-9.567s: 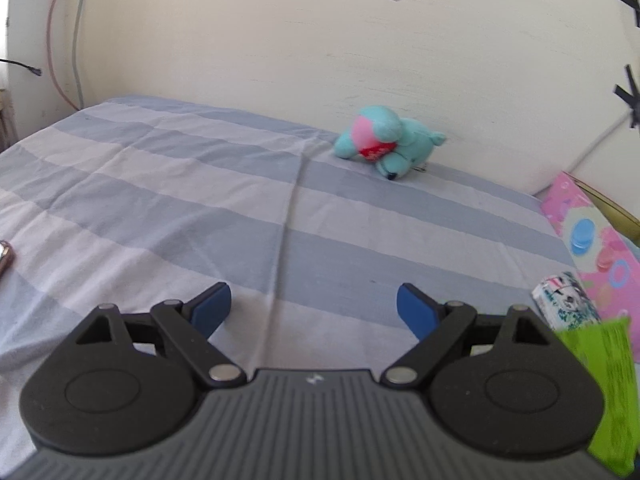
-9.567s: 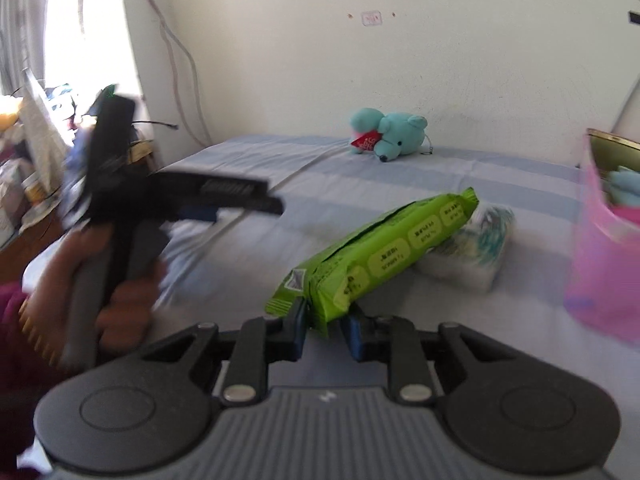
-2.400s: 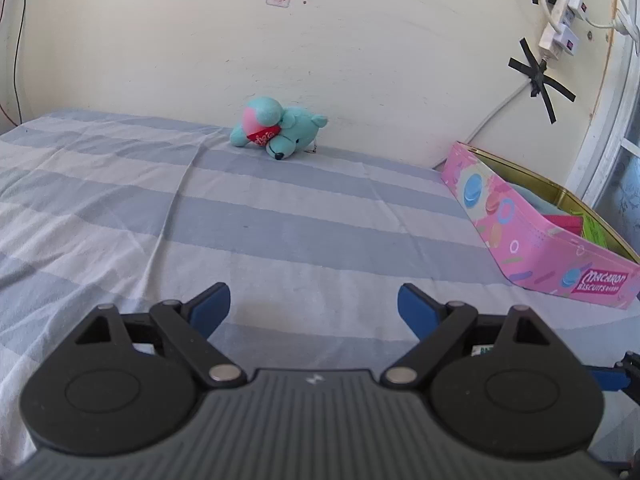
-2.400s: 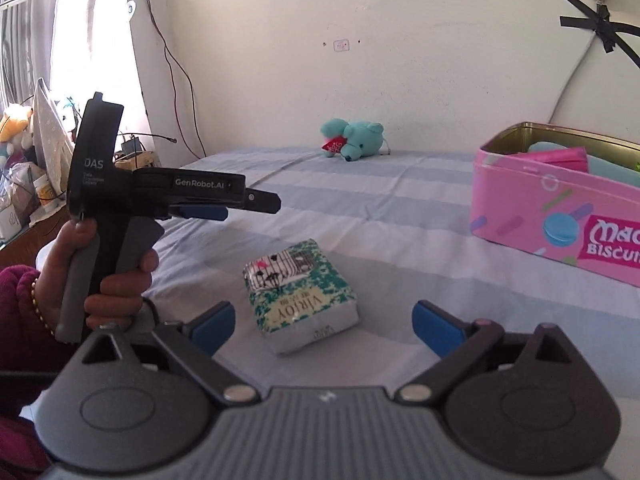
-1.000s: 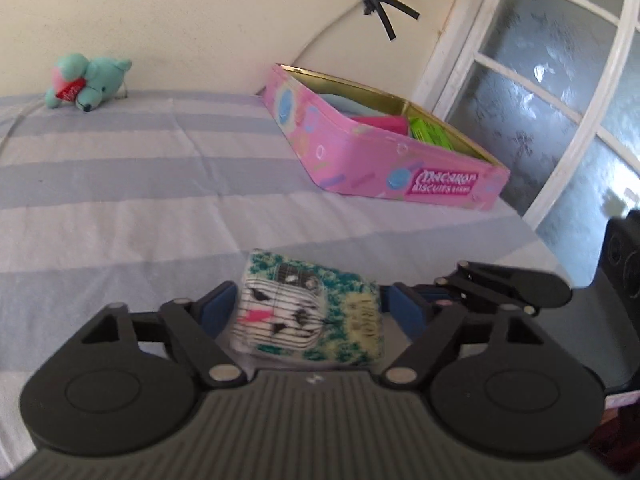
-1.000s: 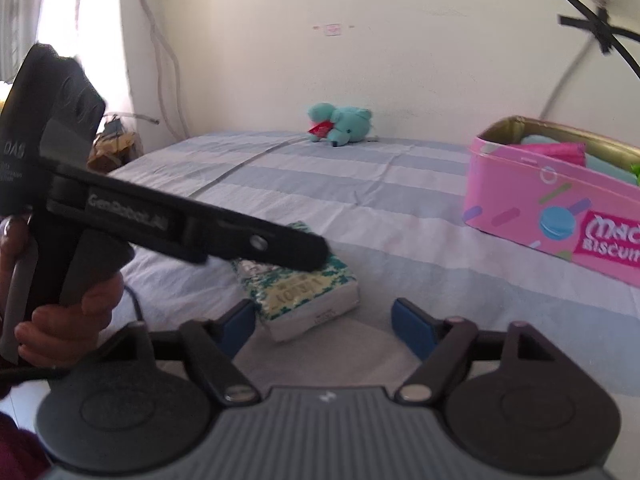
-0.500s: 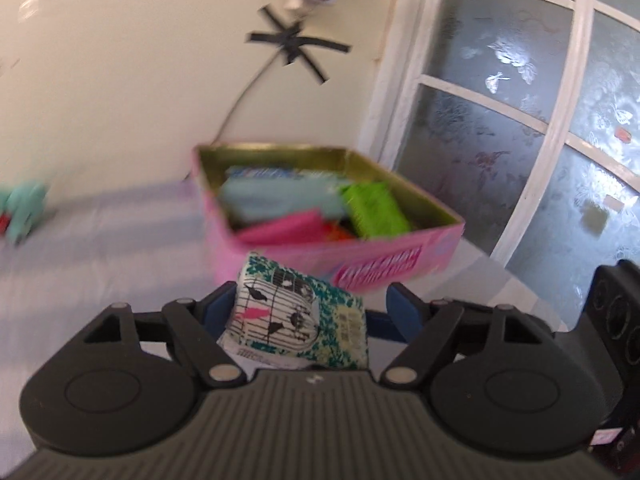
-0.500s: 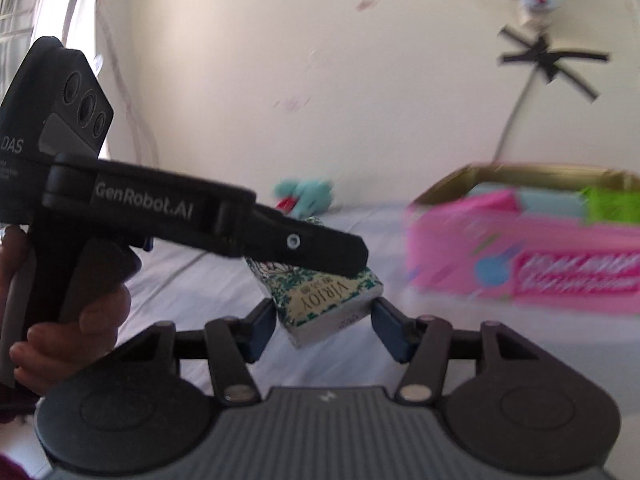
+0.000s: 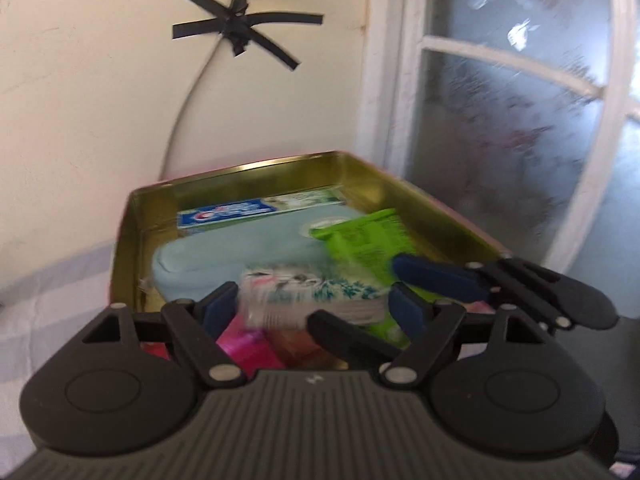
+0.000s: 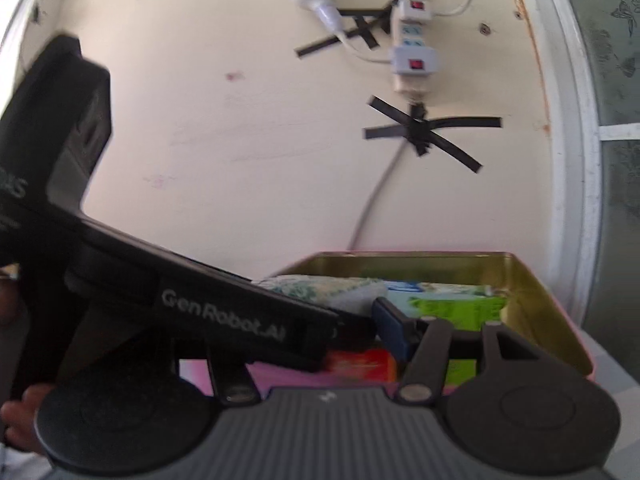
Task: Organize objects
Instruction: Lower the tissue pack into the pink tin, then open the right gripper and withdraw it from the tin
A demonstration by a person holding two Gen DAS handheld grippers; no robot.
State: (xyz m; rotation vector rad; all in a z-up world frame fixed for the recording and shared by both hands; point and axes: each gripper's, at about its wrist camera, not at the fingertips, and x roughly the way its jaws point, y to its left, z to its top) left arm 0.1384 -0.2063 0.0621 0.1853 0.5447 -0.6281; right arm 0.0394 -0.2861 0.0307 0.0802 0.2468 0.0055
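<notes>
Both grippers hold the green-and-white patterned tissue pack (image 9: 316,294) over the near end of the pink tin (image 9: 124,216) with the gold inside. My left gripper (image 9: 310,306) is shut on the pack's sides. My right gripper (image 10: 348,326) comes in from the right, and one blue finger (image 9: 436,276) of it shows against the pack. In the right wrist view the pack (image 10: 324,286) sits above its blue finger (image 10: 390,330), while the left gripper's body hides the other finger. The frames are blurred.
The tin (image 10: 532,280) holds a toothpaste box (image 9: 260,212), a pale blue pouch (image 9: 240,256), a green packet (image 9: 368,240), and pink and red items (image 9: 248,348). A wall with a taped cable (image 9: 236,32) stands behind, a frosted glass door (image 9: 520,120) to the right.
Both grippers have carried the tissue pack from in front of the tin to over its open top. The tin now fills the lower middle of both views.
</notes>
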